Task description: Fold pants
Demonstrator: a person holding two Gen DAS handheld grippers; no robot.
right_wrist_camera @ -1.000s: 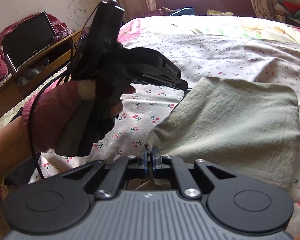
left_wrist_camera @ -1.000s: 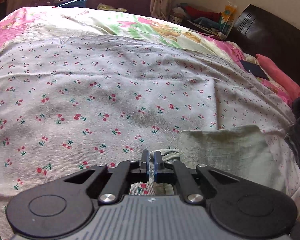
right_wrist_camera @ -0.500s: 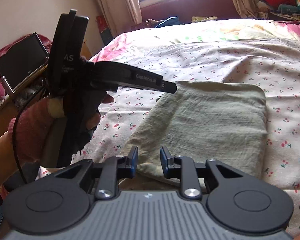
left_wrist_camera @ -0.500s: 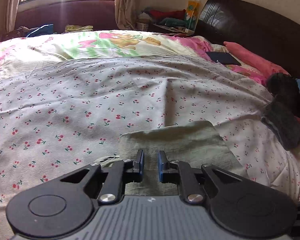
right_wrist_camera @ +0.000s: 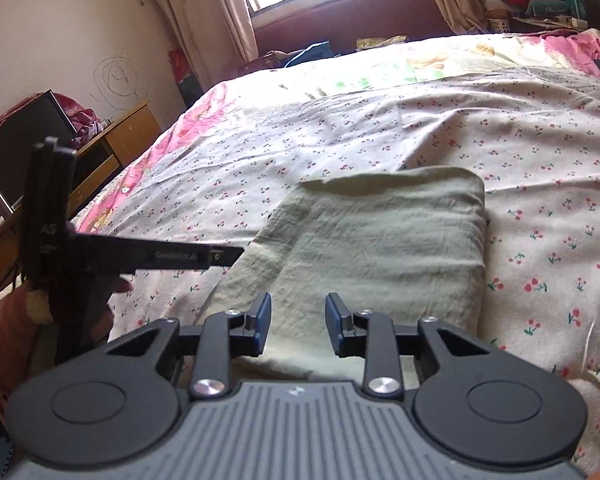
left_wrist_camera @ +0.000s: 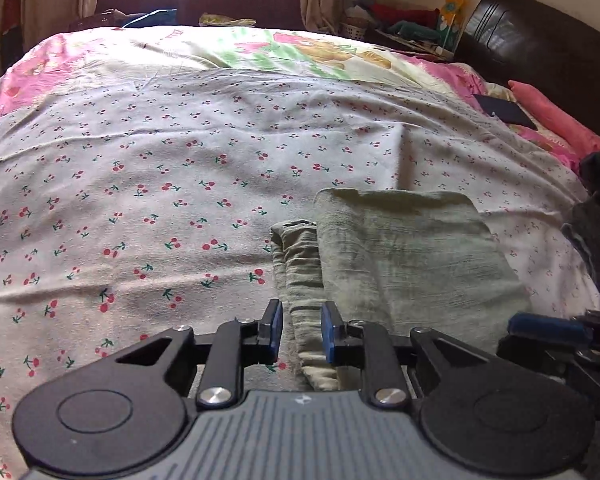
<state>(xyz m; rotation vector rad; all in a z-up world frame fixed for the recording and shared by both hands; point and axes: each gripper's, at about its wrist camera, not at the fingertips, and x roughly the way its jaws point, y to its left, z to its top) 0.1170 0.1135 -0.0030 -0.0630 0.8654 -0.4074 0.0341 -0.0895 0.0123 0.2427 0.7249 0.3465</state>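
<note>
- The pants (right_wrist_camera: 376, 248), pale green, lie folded into a compact rectangle on the cherry-print sheet (left_wrist_camera: 140, 184) of the bed, near its close edge.
- In the left wrist view 1 narrow strip of cloth sticks out past the rectangle's left side, so the stack is not quite even.
- The left gripper (left_wrist_camera: 300, 334) has just been opening; its jaws stand apart over that strip, pressing nothing.
- The right gripper (right_wrist_camera: 298, 324) has likewise just been opening; its jaws are apart above the near edge of the pants, holding nothing.
- Judged from this, the folding looks essentially done; only tucking or squaring that strip may remain.
</note>
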